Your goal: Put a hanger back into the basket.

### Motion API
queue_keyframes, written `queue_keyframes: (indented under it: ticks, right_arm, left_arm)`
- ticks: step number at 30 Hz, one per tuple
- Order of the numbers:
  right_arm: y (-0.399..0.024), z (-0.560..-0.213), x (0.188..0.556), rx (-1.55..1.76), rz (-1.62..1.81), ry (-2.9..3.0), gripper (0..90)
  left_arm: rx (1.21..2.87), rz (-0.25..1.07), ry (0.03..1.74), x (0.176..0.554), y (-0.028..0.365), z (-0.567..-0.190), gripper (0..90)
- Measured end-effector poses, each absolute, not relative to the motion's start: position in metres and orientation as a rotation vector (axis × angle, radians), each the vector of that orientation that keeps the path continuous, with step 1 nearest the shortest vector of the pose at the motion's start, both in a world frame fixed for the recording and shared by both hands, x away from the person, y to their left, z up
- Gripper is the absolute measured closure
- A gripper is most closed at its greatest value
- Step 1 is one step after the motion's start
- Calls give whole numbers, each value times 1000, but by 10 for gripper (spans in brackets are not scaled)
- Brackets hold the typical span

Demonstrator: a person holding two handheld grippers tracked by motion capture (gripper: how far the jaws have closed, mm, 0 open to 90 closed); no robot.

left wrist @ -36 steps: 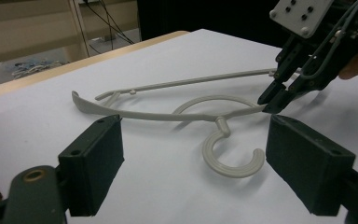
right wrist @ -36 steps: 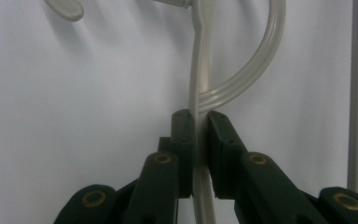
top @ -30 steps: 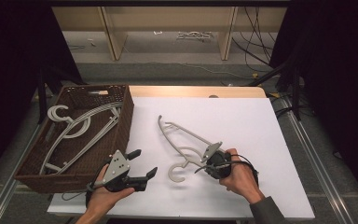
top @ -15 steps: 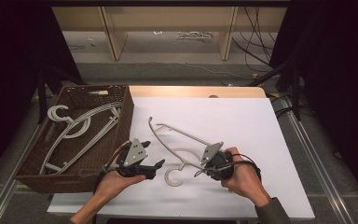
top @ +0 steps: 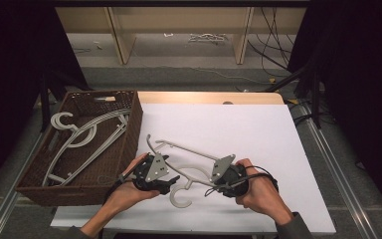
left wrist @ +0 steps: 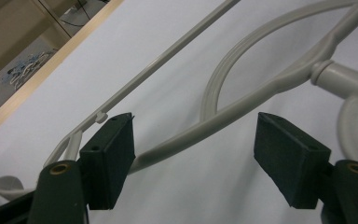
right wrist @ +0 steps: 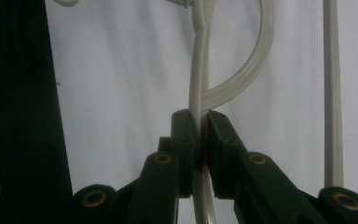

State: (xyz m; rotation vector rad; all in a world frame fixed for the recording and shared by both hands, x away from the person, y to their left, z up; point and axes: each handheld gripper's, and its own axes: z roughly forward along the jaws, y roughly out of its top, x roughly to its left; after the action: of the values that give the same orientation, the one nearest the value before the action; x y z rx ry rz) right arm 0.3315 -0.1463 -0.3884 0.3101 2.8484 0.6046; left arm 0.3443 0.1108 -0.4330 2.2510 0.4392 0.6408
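Observation:
A grey plastic hanger (top: pixel 186 148) lies across the front of the white table (top: pixel 258 129), hook (top: pixel 179 198) toward me. My right gripper (top: pixel 208 182) is shut on one of its shoulder arms; the right gripper view shows the thin arm (right wrist: pixel 196 70) pinched between the pads (right wrist: pixel 182 140) of the right gripper (right wrist: pixel 199 122). My left gripper (top: pixel 173 180) sits just left of the hook. In its own view the left gripper (left wrist: pixel 196 140) has the other shoulder arm (left wrist: pixel 242 102) between its jaws, which have just been closing. The arm runs by the left pad (left wrist: pixel 112 154); the other pad stands apart from it.
A brown wicker basket (top: pixel 132 130) stands at the table's left edge with several grey hangers (top: pixel 79 135) inside. Wooden shelf legs and cables lie on the floor beyond the table. The white surface stretches to the right and back.
My left hand has moved right, up to the hanger by its hook. The hanger has swung, its far end shifting left toward the basket. The right gripper keeps its grip.

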Motion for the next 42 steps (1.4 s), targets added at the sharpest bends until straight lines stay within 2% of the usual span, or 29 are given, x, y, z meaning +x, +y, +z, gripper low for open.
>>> queue_keyframes:
  ticks: [3, 7, 10, 12, 20, 36, 42]
  right_arm:
    - [-144, -387, 330, 292, 612, 2862, 824]
    - [-141, -386, 327, 254, 597, 2892, 824]
    - [-140, -387, 328, 238, 601, 2901, 824]
    - [-141, -387, 328, 228, 605, 2910, 824]
    - [-147, -384, 329, 208, 634, 2902, 825]
    - [-168, -361, 333, 290, 833, 2772, 758]
    - [-173, -357, 336, 425, 852, 2699, 667]
  left_arm:
    - [2275, 642, 403, 344, 108, -436, 302]
    - [2309, 614, 329, 344, 104, -441, 377]
    - [2325, 564, 284, 343, 103, -441, 502]
    - [2325, 522, 271, 344, 104, -441, 545]
    - [2357, 561, 121, 338, 101, -432, 656]
    - [2296, 492, 76, 333, 103, -405, 760]
    - [2266, 422, 139, 331, 99, -402, 784]
